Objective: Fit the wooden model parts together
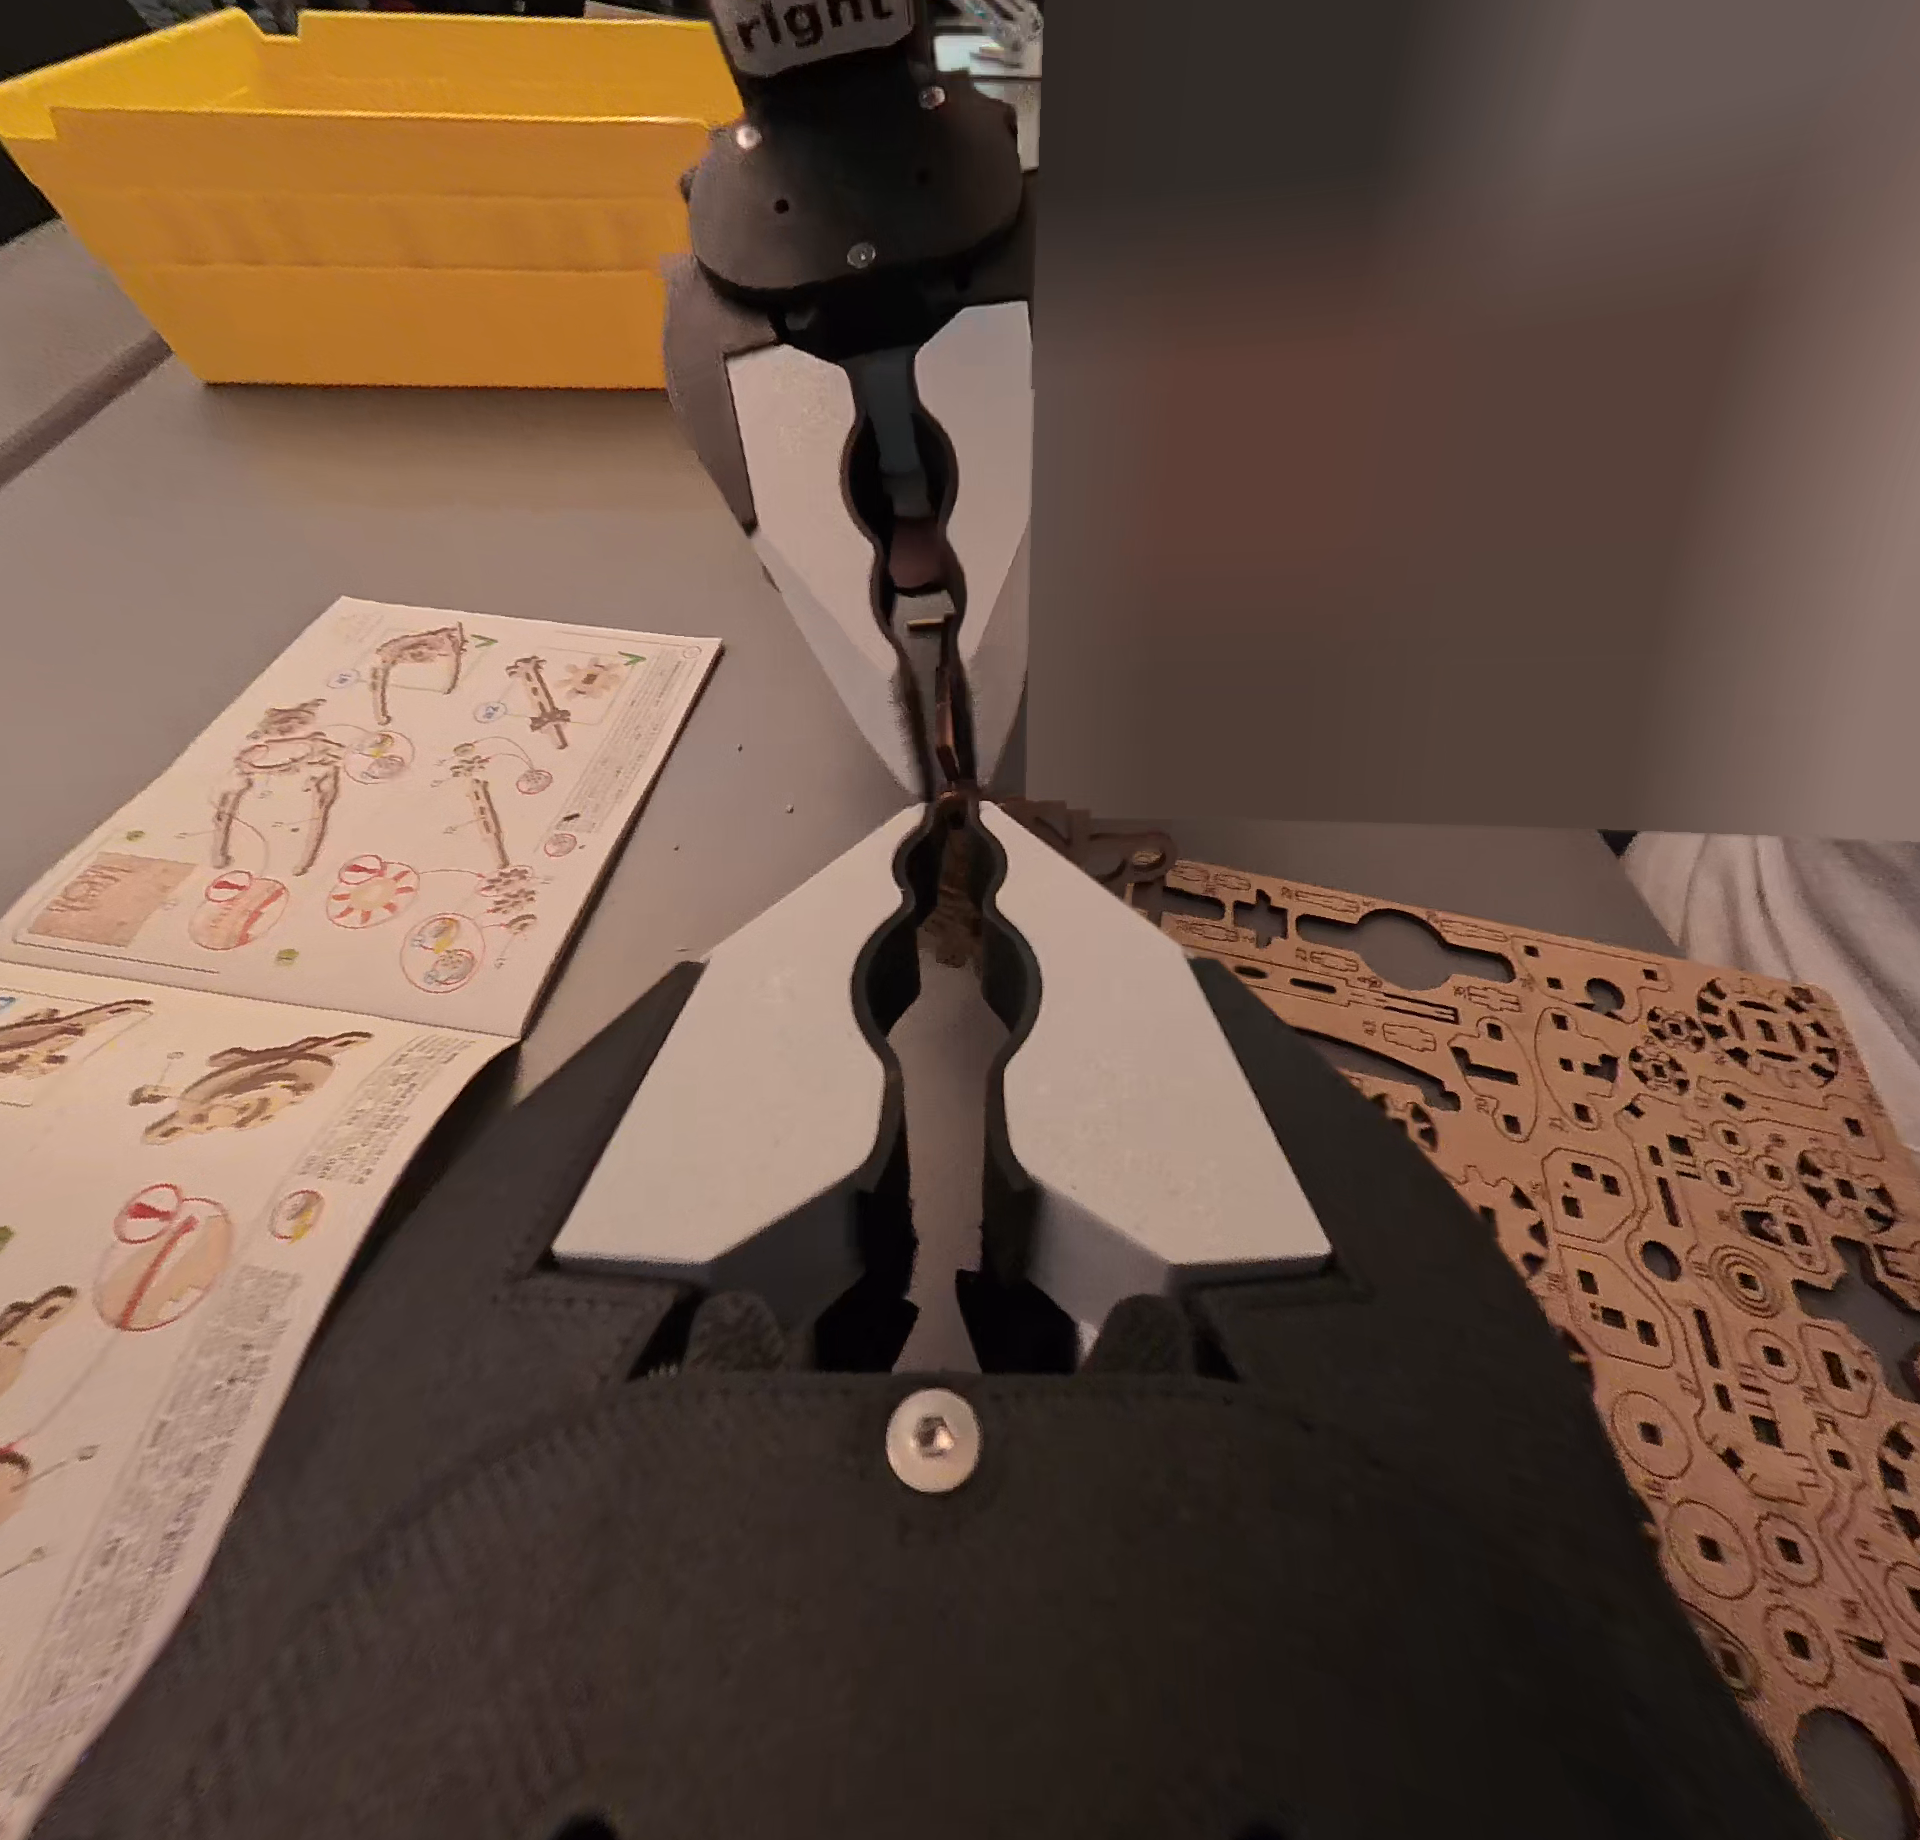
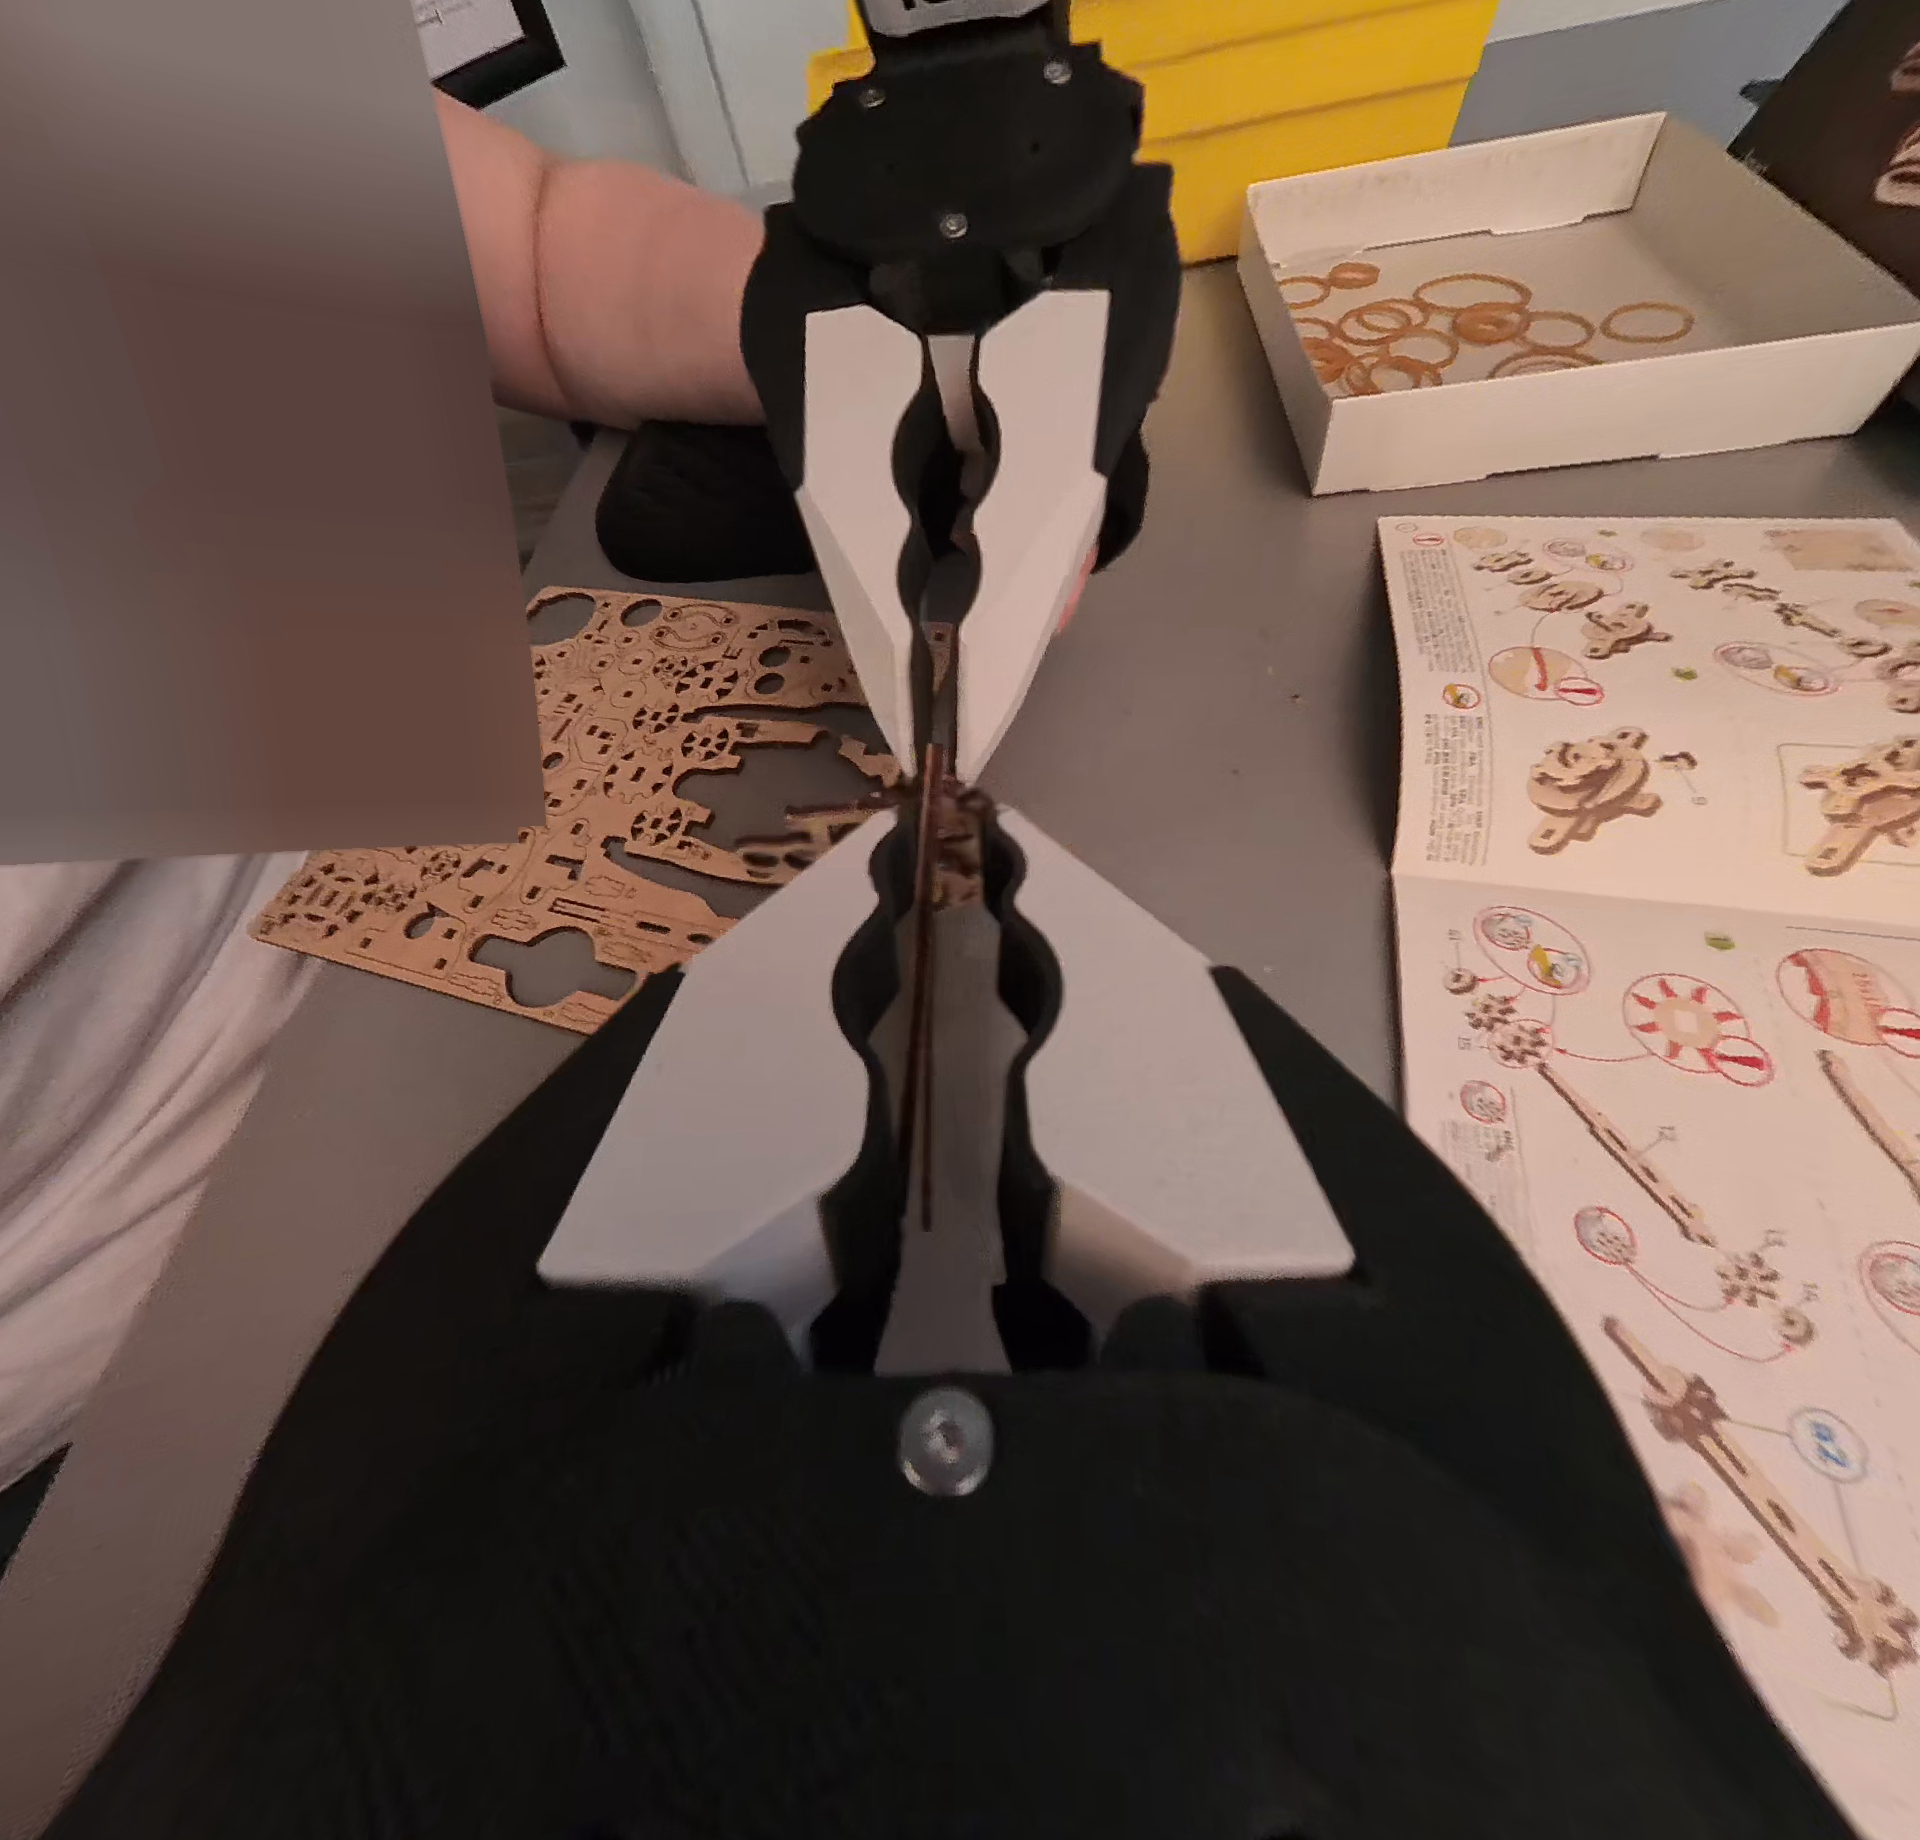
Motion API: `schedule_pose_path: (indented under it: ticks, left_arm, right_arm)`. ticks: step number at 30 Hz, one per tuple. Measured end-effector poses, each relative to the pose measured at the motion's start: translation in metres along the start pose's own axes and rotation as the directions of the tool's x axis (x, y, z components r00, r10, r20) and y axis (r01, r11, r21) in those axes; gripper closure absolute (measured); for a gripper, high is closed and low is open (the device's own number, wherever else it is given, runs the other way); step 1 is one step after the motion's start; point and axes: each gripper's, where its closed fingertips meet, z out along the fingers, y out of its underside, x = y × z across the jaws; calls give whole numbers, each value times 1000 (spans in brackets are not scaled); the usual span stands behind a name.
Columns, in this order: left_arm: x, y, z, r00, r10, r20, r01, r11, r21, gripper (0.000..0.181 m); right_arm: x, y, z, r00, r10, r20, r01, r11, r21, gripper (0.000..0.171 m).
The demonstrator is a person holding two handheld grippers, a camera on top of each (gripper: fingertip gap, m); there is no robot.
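The two grippers face each other tip to tip above the grey table. My left gripper (image 1: 951, 816) is shut on a small pale wooden part (image 1: 951, 902). It also shows in the right wrist view (image 2: 935, 751). My right gripper (image 2: 940, 819) is shut on a thin flat wooden part (image 2: 923, 1011) seen edge-on. It shows in the left wrist view (image 1: 940, 777) with that part (image 1: 938, 689) between its fingers. The two parts touch where the tips meet. How they join is hidden by the fingers.
A laser-cut wooden sheet (image 1: 1558, 1219) (image 2: 623, 751) lies flat under the grippers. An open instruction sheet (image 1: 364, 803) (image 2: 1662, 855) lies beside it. A yellow bin (image 1: 364, 201) (image 2: 1299, 76) stands behind. A white box of rubber bands (image 2: 1558, 440) sits near it. A person's forearm (image 2: 623, 284) is visible. The grippers are tip to tip, or close to it.
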Motion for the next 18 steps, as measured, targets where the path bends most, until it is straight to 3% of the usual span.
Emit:
schedule_pose_path:
  ticks: [2,9,13,14,15,18]
  left_arm:
    - [-1,4,0,1000,3,5,-3,1000,-14,180]
    - [-8,7,-3,998,-59,6,59,998,-5,180]
    - [-10,5,-5,997,-80,-2,80,997,9,180]
    - [-10,5,-5,997,-76,-1,76,997,7,180]
    - [-10,5,-5,997,-74,-4,74,997,5,180]
    - [-9,6,-7,996,-92,-20,92,996,-3,174]
  right_arm:
    - [4,4,-5,1000,5,-29,-5,1000,-14,154]
    - [12,0,-30,998,45,-46,-43,999,33,167]
    - [12,8,-29,993,117,-8,-117,993,12,157]
    - [12,11,-27,992,128,-4,-128,992,-4,157]
    - [10,13,-26,992,125,7,-125,992,-19,170]
    - [4,12,-25,993,114,28,-113,993,-25,171]
